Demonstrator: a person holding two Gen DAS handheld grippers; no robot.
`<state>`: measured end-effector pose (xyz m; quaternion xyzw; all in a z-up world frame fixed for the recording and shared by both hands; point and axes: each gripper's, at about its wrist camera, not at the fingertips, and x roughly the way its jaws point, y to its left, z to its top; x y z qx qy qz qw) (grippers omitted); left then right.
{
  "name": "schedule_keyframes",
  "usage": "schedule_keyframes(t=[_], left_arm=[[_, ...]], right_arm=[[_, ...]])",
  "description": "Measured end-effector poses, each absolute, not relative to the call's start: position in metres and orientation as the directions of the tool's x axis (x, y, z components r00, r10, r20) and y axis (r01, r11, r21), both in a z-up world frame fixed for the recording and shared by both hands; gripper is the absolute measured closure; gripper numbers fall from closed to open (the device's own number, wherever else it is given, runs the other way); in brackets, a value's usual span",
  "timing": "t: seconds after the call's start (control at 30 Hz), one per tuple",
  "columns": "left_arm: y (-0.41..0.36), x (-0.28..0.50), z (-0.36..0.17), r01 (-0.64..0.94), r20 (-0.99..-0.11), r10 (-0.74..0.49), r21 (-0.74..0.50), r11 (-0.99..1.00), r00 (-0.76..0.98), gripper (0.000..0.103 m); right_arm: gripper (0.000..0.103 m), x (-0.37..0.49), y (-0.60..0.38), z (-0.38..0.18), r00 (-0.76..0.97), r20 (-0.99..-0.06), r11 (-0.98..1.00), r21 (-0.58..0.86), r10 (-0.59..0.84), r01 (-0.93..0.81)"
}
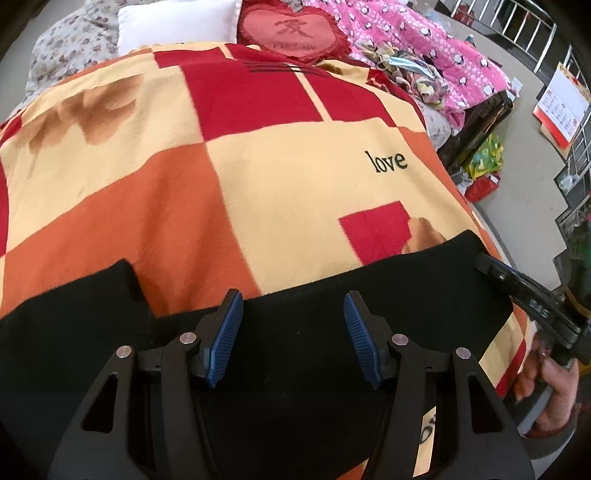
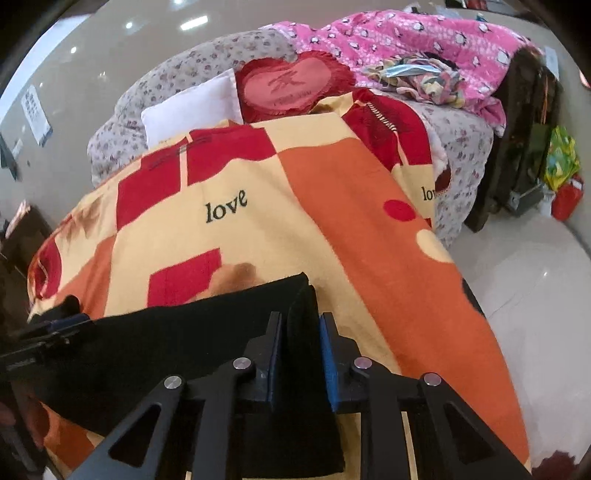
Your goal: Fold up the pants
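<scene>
Black pants [image 1: 406, 280] lie flat across the near part of a checked orange, red and cream blanket [image 1: 280, 177]. My left gripper [image 1: 293, 332] is open just above the pants' far edge, its blue pads wide apart with only flat fabric below them. My right gripper [image 2: 302, 354] is shut on the pants [image 2: 166, 343] at their right end, where a thick folded edge of black fabric fills the gap between the pads. In the left wrist view the right gripper [image 1: 484, 264] shows at that right end, with a hand [image 1: 554, 391] on its handle. The left gripper [image 2: 55, 326] shows at the pants' left end.
At the head of the bed lie a red heart cushion [image 1: 291, 31], a white pillow [image 1: 177, 24], a pink patterned quilt [image 1: 424, 37] and a bundle of multicoloured cloth [image 1: 413, 74]. Pale floor [image 2: 535, 314] runs along the bed's right side, with bright bags [image 2: 561, 162] by a dark frame.
</scene>
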<state>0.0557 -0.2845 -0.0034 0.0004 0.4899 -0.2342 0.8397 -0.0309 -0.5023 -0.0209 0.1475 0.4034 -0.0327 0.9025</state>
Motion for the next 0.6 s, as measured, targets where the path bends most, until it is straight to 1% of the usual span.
schedule_keyframes(t=[0.13,0.17,0.2,0.23,0.27,0.3,0.4,0.53,0.6], left_arm=[[-0.308,0.061,0.003,0.452,-0.817,-0.454,-0.275,0.849,0.356,0.046],[-0.317,0.064,0.005,0.467,-0.813,-0.477,-0.297,0.833,0.334,0.046],[-0.327,0.065,0.007,0.484,-0.809,-0.496,-0.312,0.817,0.315,0.045],[-0.335,0.066,0.009,0.499,-0.806,-0.509,-0.322,0.804,0.3,0.038],[-0.347,0.068,0.011,0.529,-0.799,-0.536,-0.341,0.777,0.272,0.033],[-0.357,0.068,0.013,0.552,-0.793,-0.557,-0.358,0.754,0.247,0.033],[-0.392,0.075,0.016,0.616,-0.787,-0.599,-0.4,0.679,0.149,0.033],[-0.427,0.087,0.01,0.64,-0.802,-0.593,-0.421,0.643,0.069,0.033],[-0.438,0.091,0.006,0.645,-0.802,-0.596,-0.437,0.627,0.036,0.033]], right_arm=[[0.084,-0.057,-0.511,-0.014,0.676,-0.728,0.934,0.309,0.112,0.178],[0.082,-0.068,-0.514,-0.013,0.681,-0.723,0.932,0.317,0.12,0.173],[0.077,-0.073,-0.514,-0.013,0.683,-0.721,0.932,0.319,0.121,0.172],[0.074,-0.08,-0.515,-0.014,0.684,-0.718,0.93,0.325,0.125,0.172],[0.068,-0.088,-0.517,-0.016,0.684,-0.716,0.925,0.341,0.14,0.168],[0.065,-0.091,-0.518,-0.018,0.682,-0.715,0.92,0.355,0.154,0.165],[0.064,-0.102,-0.522,-0.025,0.686,-0.698,0.893,0.421,0.207,0.159],[0.062,-0.106,-0.518,-0.033,0.692,-0.675,0.873,0.468,0.256,0.134],[0.059,-0.109,-0.514,-0.034,0.71,-0.656,0.875,0.469,0.256,0.118]])
